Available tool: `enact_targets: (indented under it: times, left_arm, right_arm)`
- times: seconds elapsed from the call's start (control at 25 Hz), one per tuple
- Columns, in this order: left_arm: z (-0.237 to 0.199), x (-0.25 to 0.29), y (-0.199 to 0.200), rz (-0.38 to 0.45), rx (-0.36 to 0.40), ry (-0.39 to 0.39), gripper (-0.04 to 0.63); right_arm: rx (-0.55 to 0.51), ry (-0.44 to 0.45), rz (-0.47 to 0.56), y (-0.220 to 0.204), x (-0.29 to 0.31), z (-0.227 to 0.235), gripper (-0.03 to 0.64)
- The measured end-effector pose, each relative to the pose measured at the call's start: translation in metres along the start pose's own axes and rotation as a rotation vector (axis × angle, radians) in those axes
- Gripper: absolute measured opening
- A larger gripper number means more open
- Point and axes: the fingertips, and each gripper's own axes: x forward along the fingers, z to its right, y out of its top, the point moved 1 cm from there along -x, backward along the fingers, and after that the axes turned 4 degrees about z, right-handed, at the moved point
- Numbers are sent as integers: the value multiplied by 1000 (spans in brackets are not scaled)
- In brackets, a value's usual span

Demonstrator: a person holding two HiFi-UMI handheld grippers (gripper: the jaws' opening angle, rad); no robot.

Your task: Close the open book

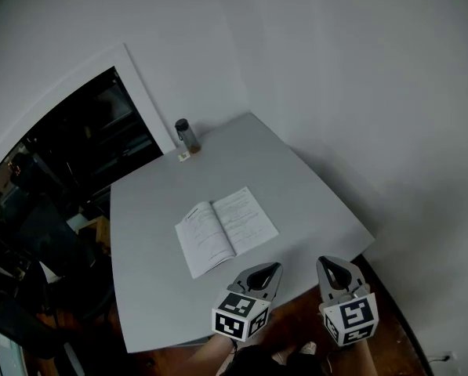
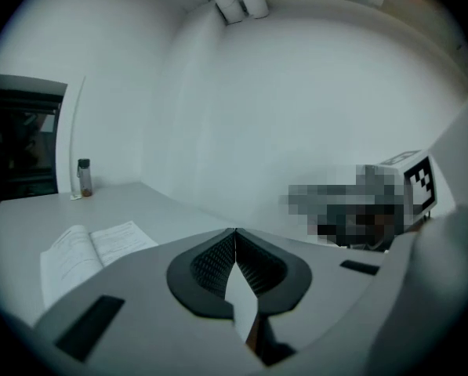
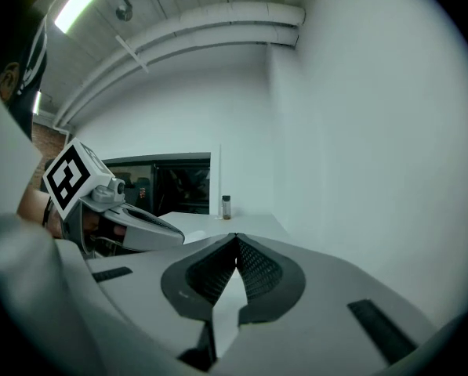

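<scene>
On the middle of the grey table, the open book is seen lying flat, its two white pages spread to either side of the spine and covered in lines of fine print too small to be read. The book is set at a slant to the table's edges, with bare tabletop left all round it. Nothing is laid on the pages, and neither tool is in contact with them. The left gripper is held at the table's near edge, close to the near corner of the book's right-hand page but apart from it; in its own view the book is seen ahead and off to the left. Its jaws are pressed together at the tips, and nothing is caught between the ribbed pads. The right gripper is held just beside the left one, further toward the table's near right corner, and its jaws are likewise drawn tight together on nothing. At the far corner of the table, well apart from the book, a small dark-capped bottle is stood upright, with a small pale tag laid just beside its foot. Behind that corner a dark window opening is set into the white wall.
</scene>
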Motion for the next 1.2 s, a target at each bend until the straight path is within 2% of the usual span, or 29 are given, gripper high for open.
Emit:
enact_targets:
  times: [0.24, 0.44, 0.56, 0.88, 1.04, 1.2]
  left_arm:
    - [-40, -16, -3, -9, -41, 210, 5]
    - [-83, -21, -18, 10, -71, 300, 5]
    - [-108, -27, -33, 21, -133, 340, 5]
    - [-166, -47, -54, 43, -238, 468, 5]
    - [-179, -55, -68, 33, -284, 541, 5]
    - [-190, -55, -84, 9, -315, 620, 5]
  right_arm:
    - [11, 212, 12, -3, 51, -17, 5]
    - [45, 389, 9, -9, 106, -50, 5]
    - [37, 486, -20, -14, 128, -73, 5]
    - [-35, 544, -131, -28, 180, -106, 5]
    - [-52, 580, -174, -36, 195, -111, 5]
    - [-63, 654, -191, -39, 209, -117, 5]
